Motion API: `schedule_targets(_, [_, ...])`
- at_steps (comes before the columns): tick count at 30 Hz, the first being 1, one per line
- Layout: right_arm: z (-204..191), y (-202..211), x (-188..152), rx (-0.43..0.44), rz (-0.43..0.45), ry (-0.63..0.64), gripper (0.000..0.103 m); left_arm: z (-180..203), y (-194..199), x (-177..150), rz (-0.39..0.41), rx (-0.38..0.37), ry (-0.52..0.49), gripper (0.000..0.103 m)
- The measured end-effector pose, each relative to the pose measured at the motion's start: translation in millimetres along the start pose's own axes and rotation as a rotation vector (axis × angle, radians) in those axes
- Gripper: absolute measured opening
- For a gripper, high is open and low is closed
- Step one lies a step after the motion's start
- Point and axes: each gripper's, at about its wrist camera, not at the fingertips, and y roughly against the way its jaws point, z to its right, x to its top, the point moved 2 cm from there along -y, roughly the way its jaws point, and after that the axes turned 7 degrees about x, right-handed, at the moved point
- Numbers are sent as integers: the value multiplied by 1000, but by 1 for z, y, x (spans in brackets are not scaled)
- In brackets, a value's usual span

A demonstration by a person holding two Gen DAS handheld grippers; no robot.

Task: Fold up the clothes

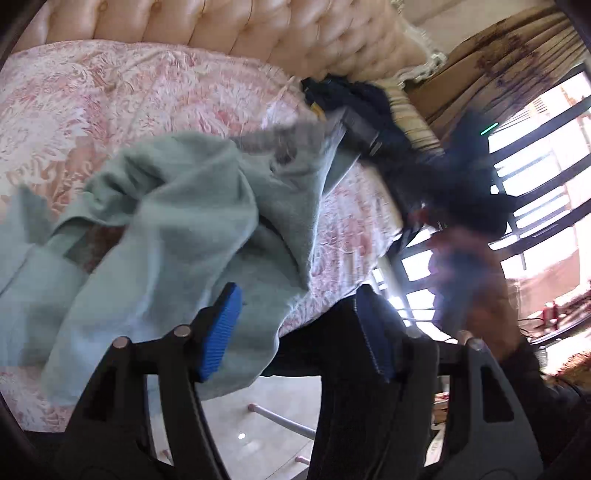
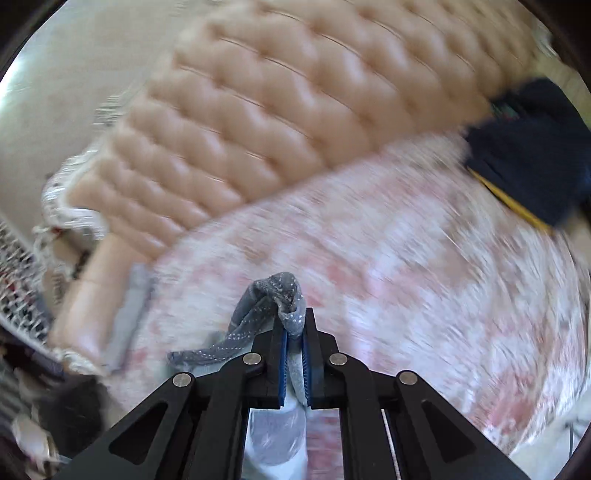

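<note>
Garment (image 1: pixel 184 221) pale teal; bedspread (image 1: pixel 92 103) pink floral.

A bed is seen with a tufted peach headboard (image 1: pixel 229 29), and its mattress is covered by a pink-and-white patterned bedspread (image 1: pixel 92 99). A large window (image 1: pixel 535 192) crossed by dark bars is set at the right, and bright daylight is let in through it. Striped brown curtains (image 1: pixel 517 55) are hung above. A pale tiled floor (image 1: pixel 258 424) is shown below the bed's edge.
</note>
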Motion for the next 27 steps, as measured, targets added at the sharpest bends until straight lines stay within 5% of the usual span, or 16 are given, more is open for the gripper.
schedule_targets(3, [32,-2,-13,-26,10,-47,6,-25,31,31,87,34,-22,68])
schedule_targets(12, [25,8,-37,-87,39,105,6,-46,-80,177,-230,-120,-291,67])
schedule_targets(14, [24,10,-40,-91,40,132,6,-51,-112,192,-297,-128,-292,57])
schedule_targets(17, [25,10,-43,-92,35,143,6,-44,-142,183,-402,-158,-336,45])
schedule_targets(21, [27,12,-49,-91,39,155,6,-38,-177,169,-510,-157,-378,44])
schedule_targets(24, [31,11,-51,-93,31,149,6,-28,-175,159,-511,-192,-436,9])
schedule_targets(27, [33,15,-49,-100,41,140,6,-21,-152,160,-437,-151,-454,8])
